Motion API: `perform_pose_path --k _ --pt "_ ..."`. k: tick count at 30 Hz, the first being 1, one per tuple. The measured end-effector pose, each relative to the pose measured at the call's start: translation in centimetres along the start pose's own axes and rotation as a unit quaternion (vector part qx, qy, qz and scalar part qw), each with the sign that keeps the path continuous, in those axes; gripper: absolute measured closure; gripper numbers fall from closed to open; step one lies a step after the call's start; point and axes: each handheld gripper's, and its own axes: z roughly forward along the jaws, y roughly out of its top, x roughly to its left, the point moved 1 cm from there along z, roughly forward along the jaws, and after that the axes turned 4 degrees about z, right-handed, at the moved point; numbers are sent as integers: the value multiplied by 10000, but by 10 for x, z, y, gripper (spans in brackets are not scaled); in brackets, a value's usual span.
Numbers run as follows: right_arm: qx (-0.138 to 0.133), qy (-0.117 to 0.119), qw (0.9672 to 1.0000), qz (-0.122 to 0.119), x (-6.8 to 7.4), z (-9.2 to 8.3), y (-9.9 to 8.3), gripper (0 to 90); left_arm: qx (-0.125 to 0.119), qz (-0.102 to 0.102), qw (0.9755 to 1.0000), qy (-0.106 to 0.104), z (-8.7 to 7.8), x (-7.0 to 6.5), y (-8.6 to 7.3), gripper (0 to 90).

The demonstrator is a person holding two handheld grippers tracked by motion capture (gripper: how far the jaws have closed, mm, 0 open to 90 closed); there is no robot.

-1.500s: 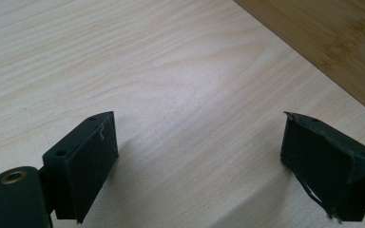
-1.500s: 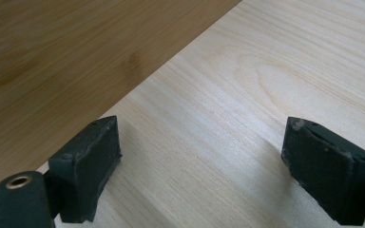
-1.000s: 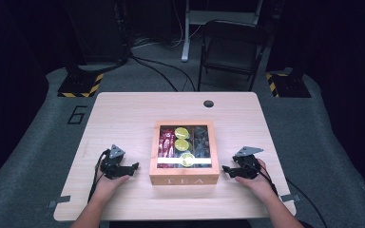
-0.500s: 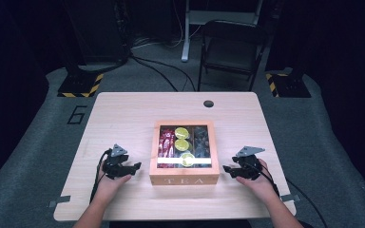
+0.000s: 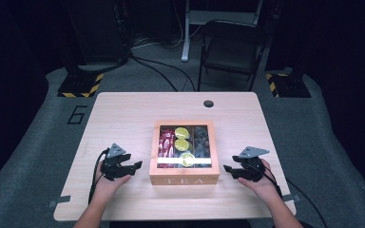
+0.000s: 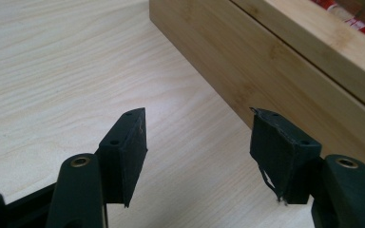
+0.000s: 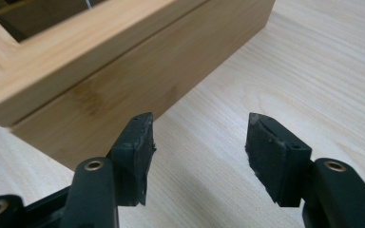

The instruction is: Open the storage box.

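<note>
Two grippers, left (image 5: 134,166) at nine o'clock and right (image 5: 228,169) at three o'clock of the central tea box (image 5: 184,179), jaws apart, empty, lately narrowing; uneven side contact might skew or slide it.

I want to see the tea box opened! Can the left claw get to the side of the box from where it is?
Probably yes. The left claw sits just beside the tea box, its jaws apart with nothing between them, having just been closing. Bare table lies between it and the box's wooden side, so nothing blocks the way.
</note>
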Motion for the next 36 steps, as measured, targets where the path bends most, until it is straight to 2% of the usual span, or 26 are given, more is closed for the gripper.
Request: perform_pose_path --k 3,4,6,7,9,11,13,14,16,20,21,23,25,27,28,30,31,32,34,36 --pt "-94 -10 9999 -39 2 -3 1 435 -31 -85 9999 -79 -3 0 1 371" --pt "-159 22 9998 -100 4 -6 2 440 -137 -195 9996 -133 -5 0 2 371" --pt "-198 63 9997 -92 7 -8 3 445 -164 -204 9996 -143 -7 0 3 371" --pt "-197 90 9996 -177 7 -10 4 446 -192 -223 9995 -151 -9 -1 4 371" --pt "-205 112 9996 -167 9 -11 4 446 -260 -197 9993 -177 -14 -1 7 371" --pt "-284 205 9992 -193 14 -15 8 444 -332 -87 9993 -115 -19 -5 9 371" --pt "-318 170 9991 -222 16 -17 9 441 -345 -85 9993 -117 -20 -7 10 371" --pt "-364 101 9987 -333 20 -20 14 434 -342 -99 9993 -145 -21 -8 12 372" --pt "-343 115 9986 -376 22 -22 17 435 -285 -76 9995 -103 -22 -11 16 376" --pt "-293 34 9983 -504 30 -26 27 445 -250 66 9996 -149 -25 -20 27 391" --pt "-247 61 9978 -620 33 -29 33 447 -223 129 9995 -189 -28 -23 31 392" --pt "-242 92 9979 -591 37 -31 40 448 -254 173 9994 -183 -29 -25 33 391" --pt "-278 113 9980 -562 38 -33 45 446 -333 126 9991 -215 -33 -29 36 389" --pt "-461 290 9977 -395 44 -37 56 437 -376 115 9988 -287 -37 -34 39 385" --pt "-496 350 9974 -392 46 -37 59 434 -387 119 9987 -308 -37 -36 39 380" --pt "-549 362 9970 -420 47 -37 61 427 -436 107 9985 -310 -38 -38 38 374" --pt "-621 336 9967 -392 48 -35 62 417 -422 142 9984 -350 -38 -39 38 367" --pt "-689 356 9965 -314 50 -32 59 375 -390 260 9983 -346 -39 -43 36 360" --pt "-737 400 9961 -260 52 -29 54 354 -421 315 9979 -369 -39 -46 32 353" --pt "-676 477 9962 -283 55 -26 48 337 -434 334 9975 -448 -37 -48 28 349"
